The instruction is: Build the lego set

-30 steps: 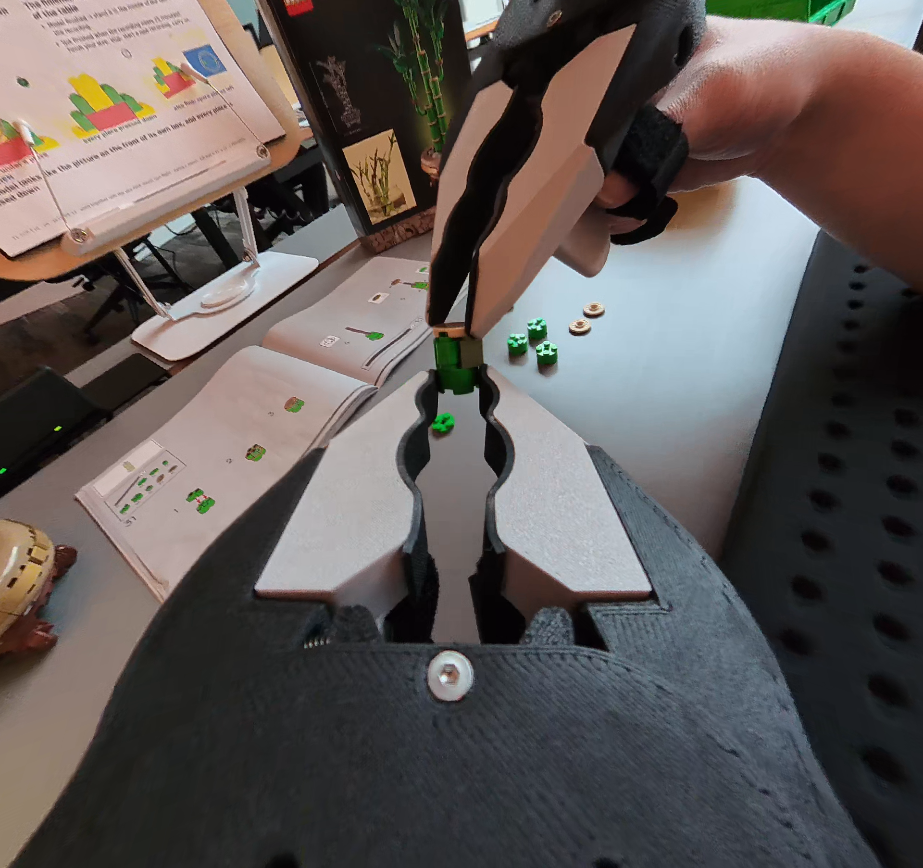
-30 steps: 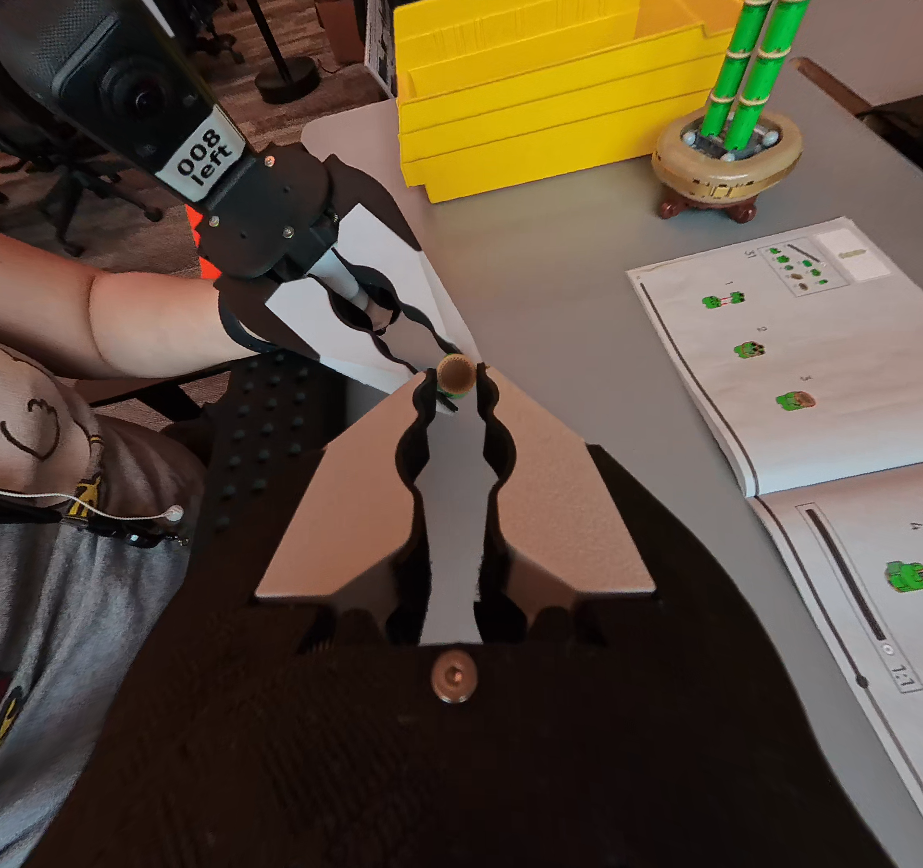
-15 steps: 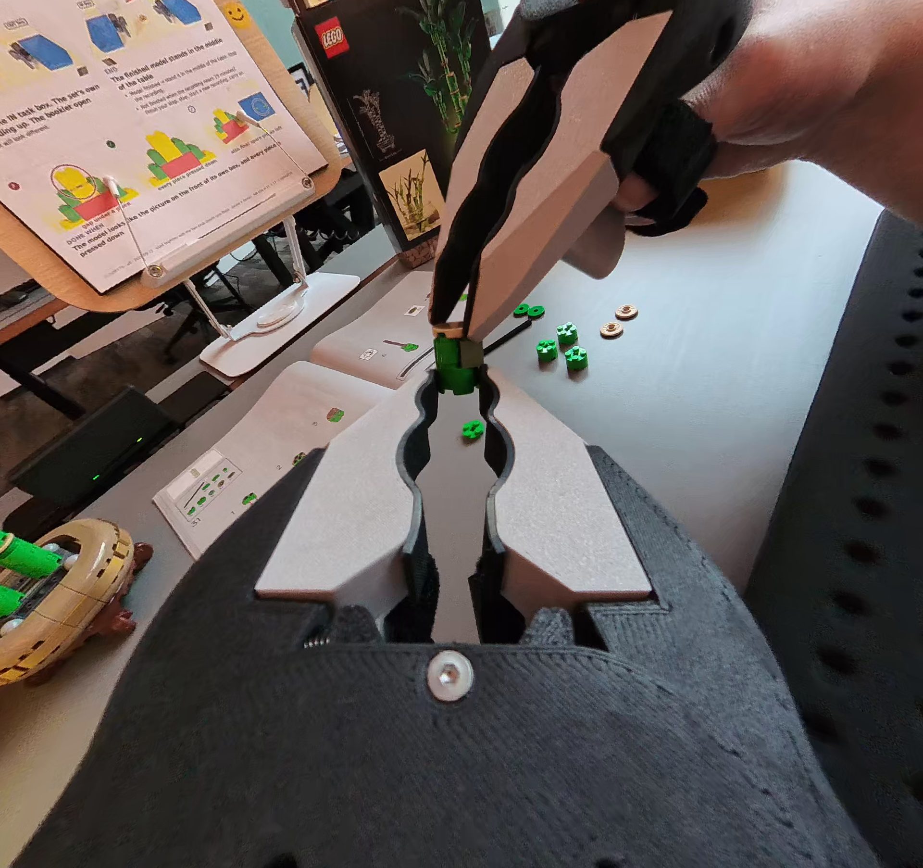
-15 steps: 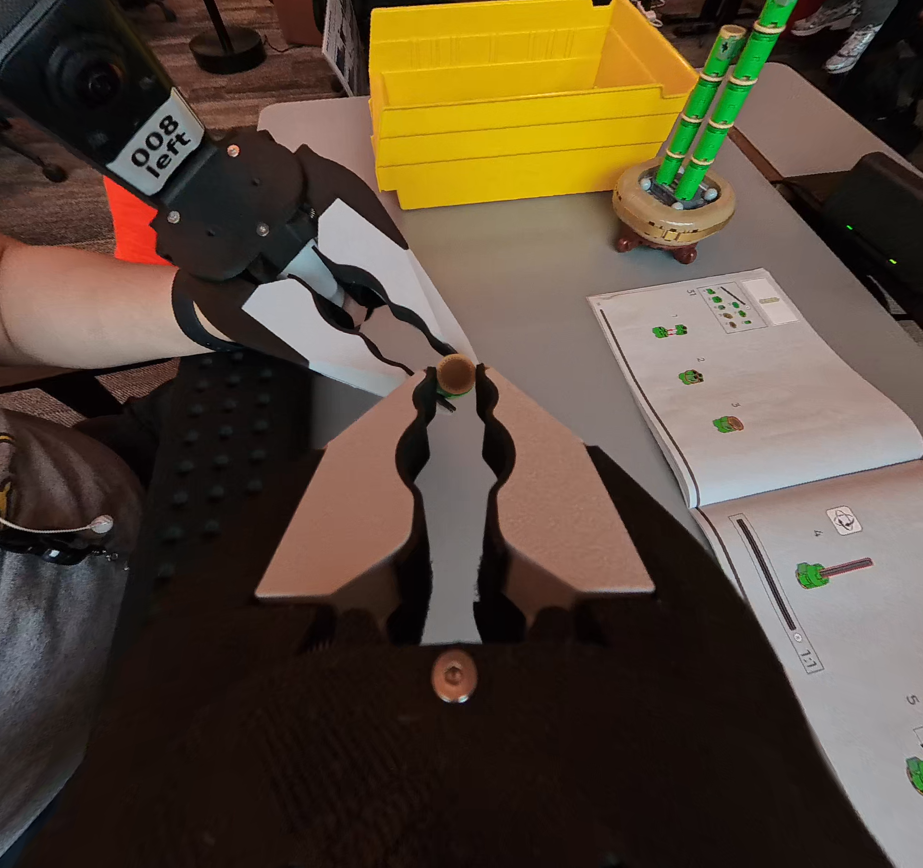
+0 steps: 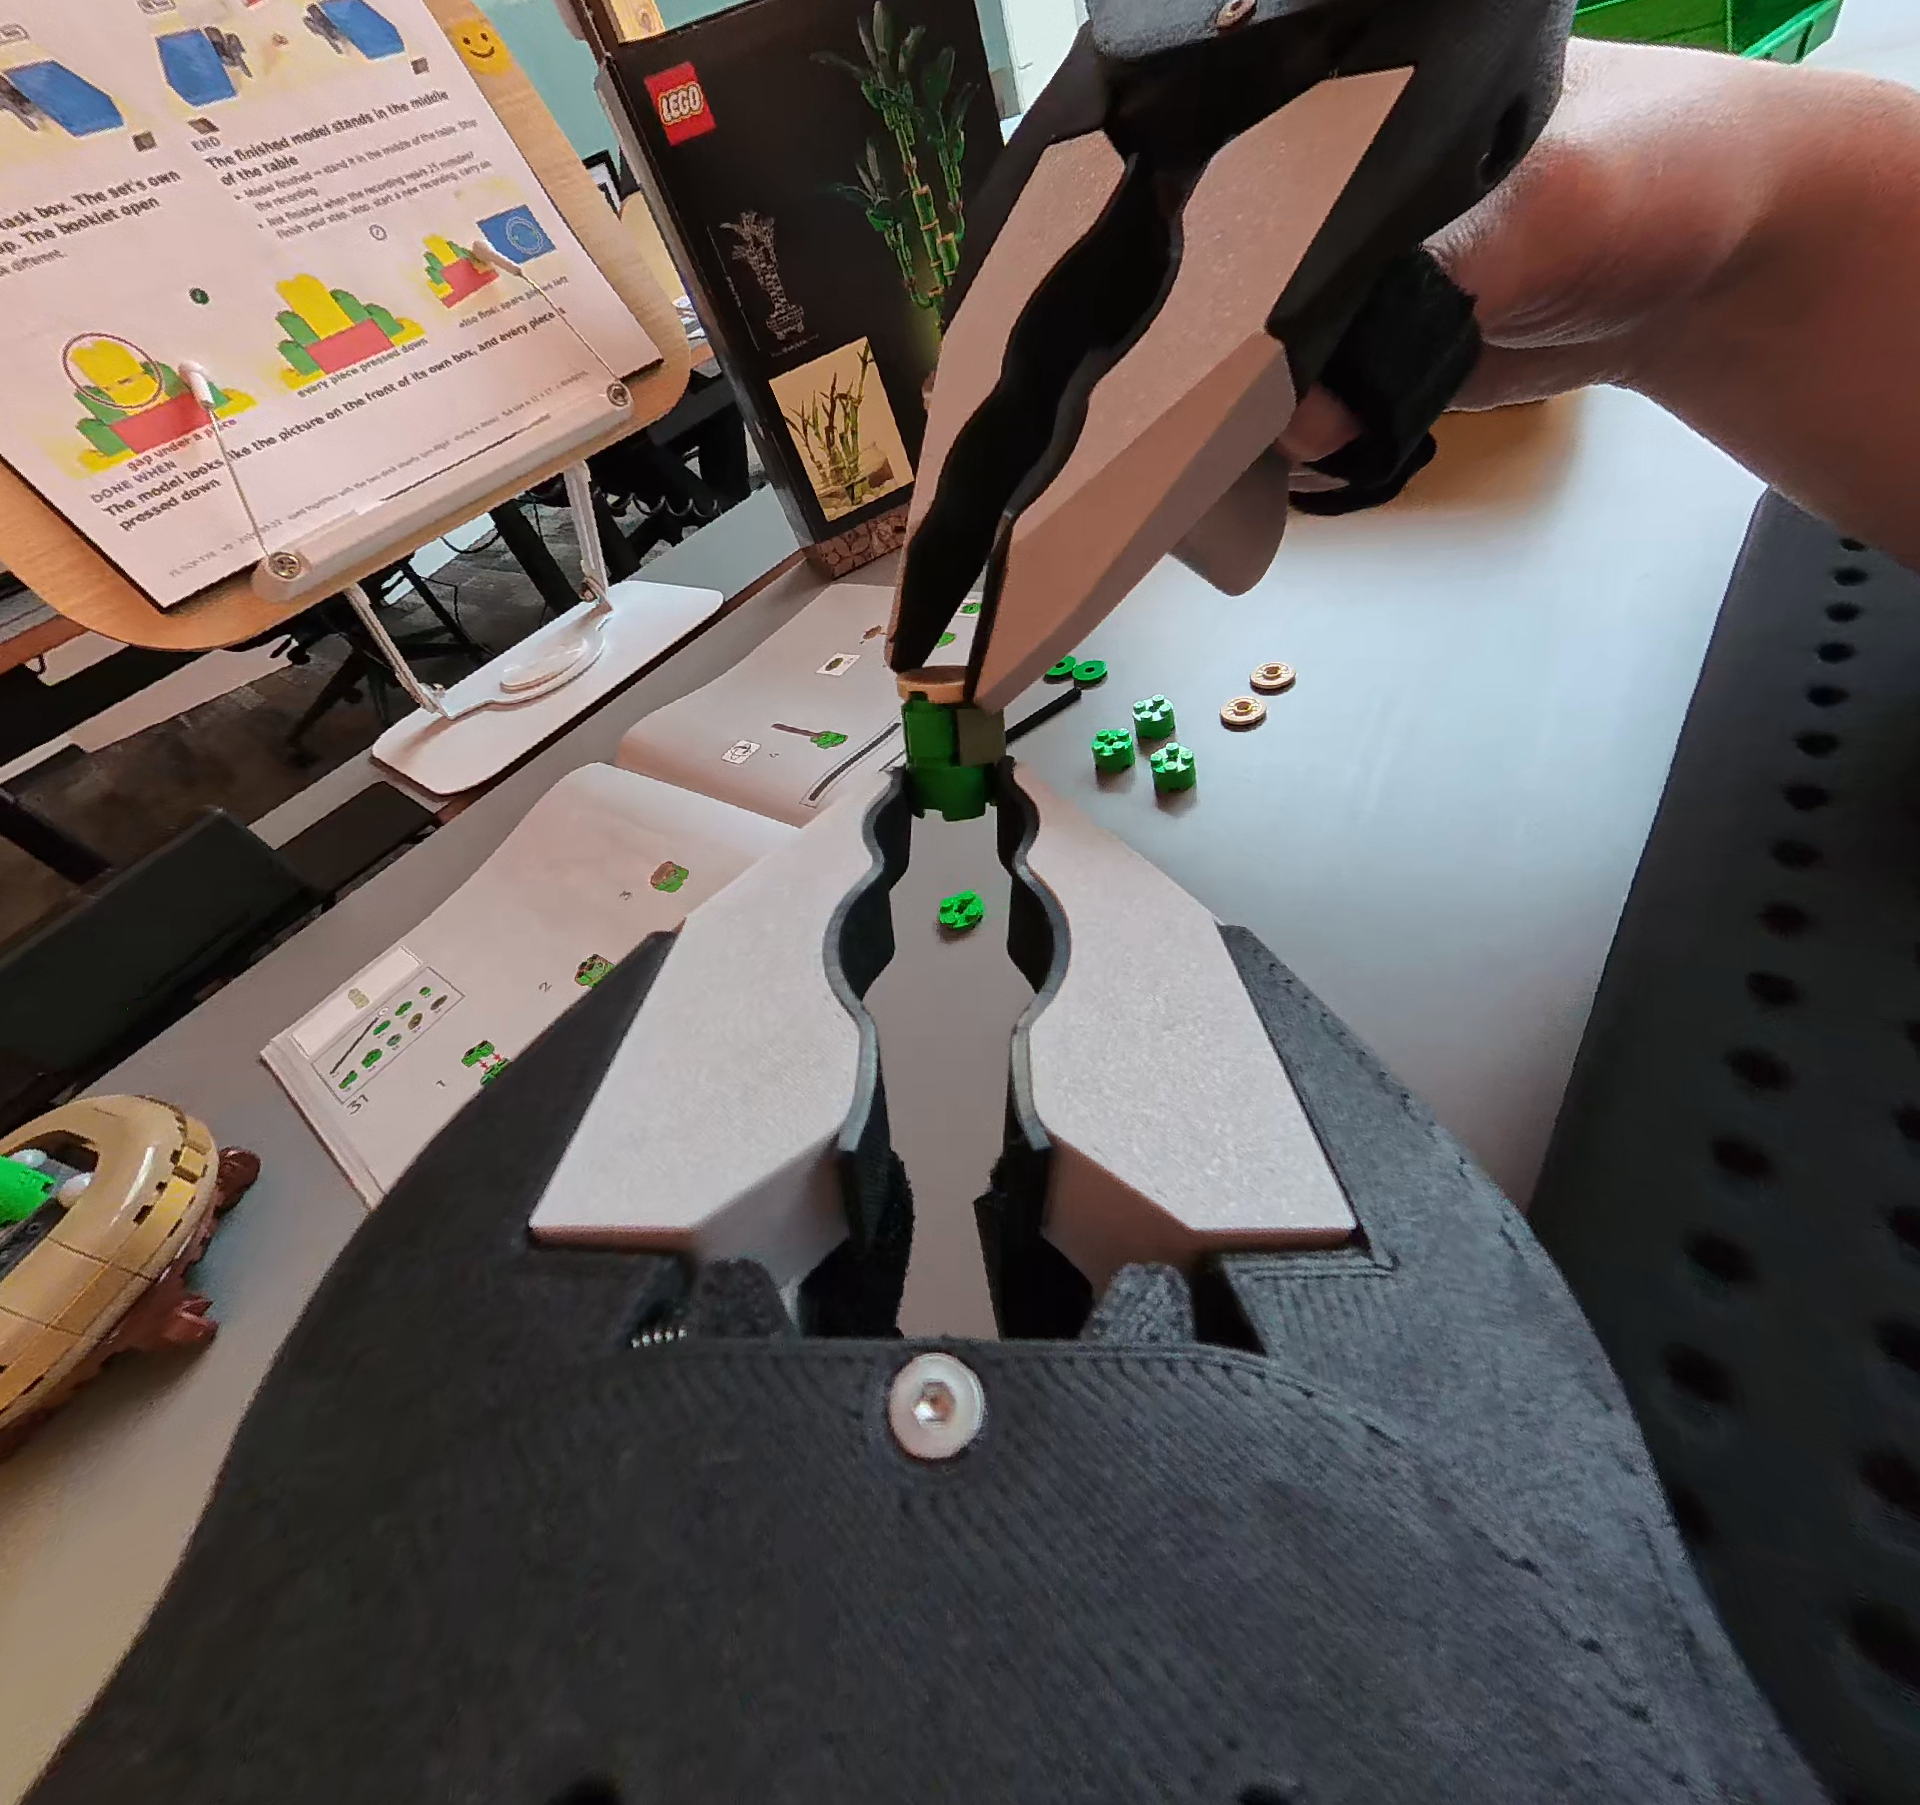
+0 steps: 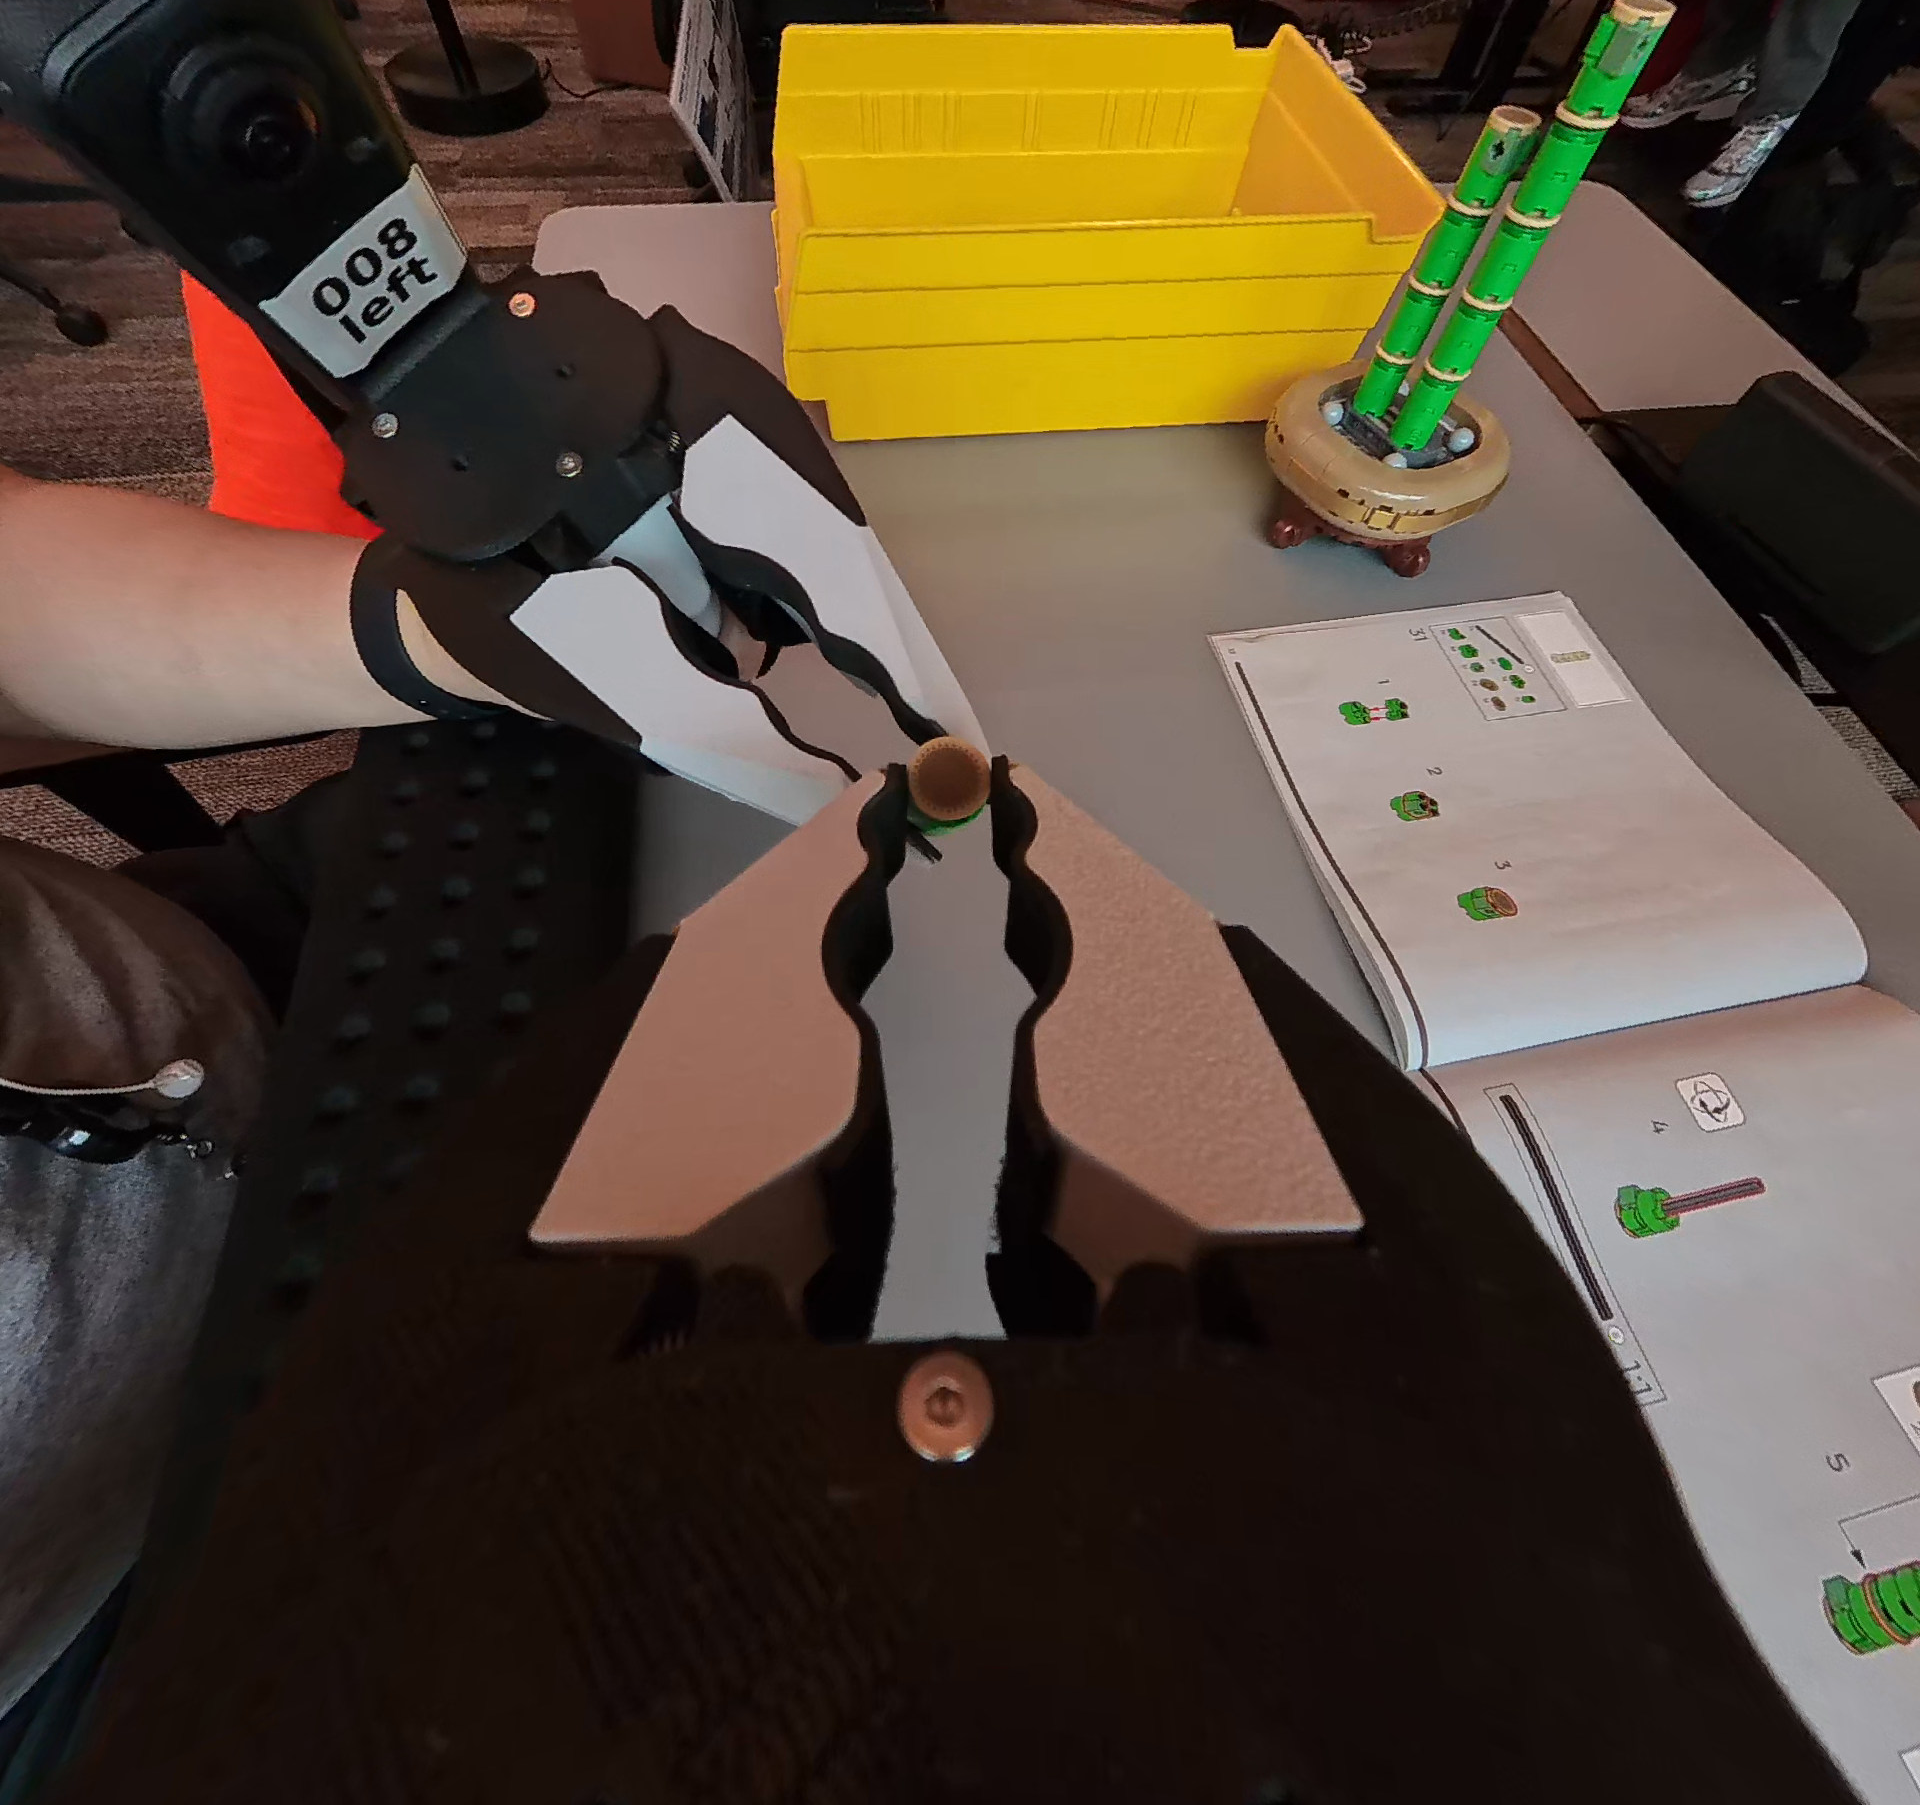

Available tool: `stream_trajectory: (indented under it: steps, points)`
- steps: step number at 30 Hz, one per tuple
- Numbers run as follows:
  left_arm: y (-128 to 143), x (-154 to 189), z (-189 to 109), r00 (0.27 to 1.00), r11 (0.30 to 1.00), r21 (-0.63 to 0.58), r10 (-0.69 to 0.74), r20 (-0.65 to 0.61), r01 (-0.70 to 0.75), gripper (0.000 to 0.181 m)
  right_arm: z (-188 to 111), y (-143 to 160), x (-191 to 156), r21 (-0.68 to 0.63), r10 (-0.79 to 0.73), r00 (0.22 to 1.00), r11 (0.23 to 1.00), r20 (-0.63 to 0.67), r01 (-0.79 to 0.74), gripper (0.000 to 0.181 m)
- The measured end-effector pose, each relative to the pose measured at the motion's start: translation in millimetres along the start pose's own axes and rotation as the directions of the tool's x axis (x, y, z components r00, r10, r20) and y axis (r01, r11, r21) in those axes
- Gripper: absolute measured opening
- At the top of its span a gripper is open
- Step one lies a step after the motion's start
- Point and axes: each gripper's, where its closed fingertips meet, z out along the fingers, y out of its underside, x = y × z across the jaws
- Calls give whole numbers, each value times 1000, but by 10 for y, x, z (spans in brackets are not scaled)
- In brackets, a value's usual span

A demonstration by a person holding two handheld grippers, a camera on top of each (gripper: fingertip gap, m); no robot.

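My left gripper [image 5: 951,787] is shut on a short stack of green round bricks [image 5: 935,737] with an olive piece on its side, held above the grey table [image 5: 1455,716]. My right gripper [image 6: 945,791] is shut on a tan round plate [image 6: 948,776] that sits on top of that stack. It comes down from the upper right in the left wrist view [image 5: 935,672], where the plate [image 5: 932,683] also shows. The left gripper [image 6: 896,756] reaches in from the left in the right wrist view.
Loose green round bricks [image 5: 1153,718], two tan plates [image 5: 1244,712], a black axle [image 5: 1039,716] and one green piece [image 5: 960,909] lie on the table. An open booklet [image 6: 1558,820], bamboo model in a pot [image 6: 1387,467], yellow bin [image 6: 1091,228], set box [image 5: 821,228] and black mat [image 5: 1766,924] surround them. My left and right fingertips are right by each other.
Both grippers kept their hold and moved together, tilting the views. The pot has come into the left wrist view at the lower left, and the bamboo model now sits lower and nearer in the right wrist view.
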Motion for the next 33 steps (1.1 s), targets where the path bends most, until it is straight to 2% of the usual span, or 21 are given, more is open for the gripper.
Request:
stream_trajectory:
  steps: [33]
  points:
    - [-144,-13,-69,1000,997,82,8,13,-9,15,-54,-130,-74,73,27,998,997,48,-31,15]
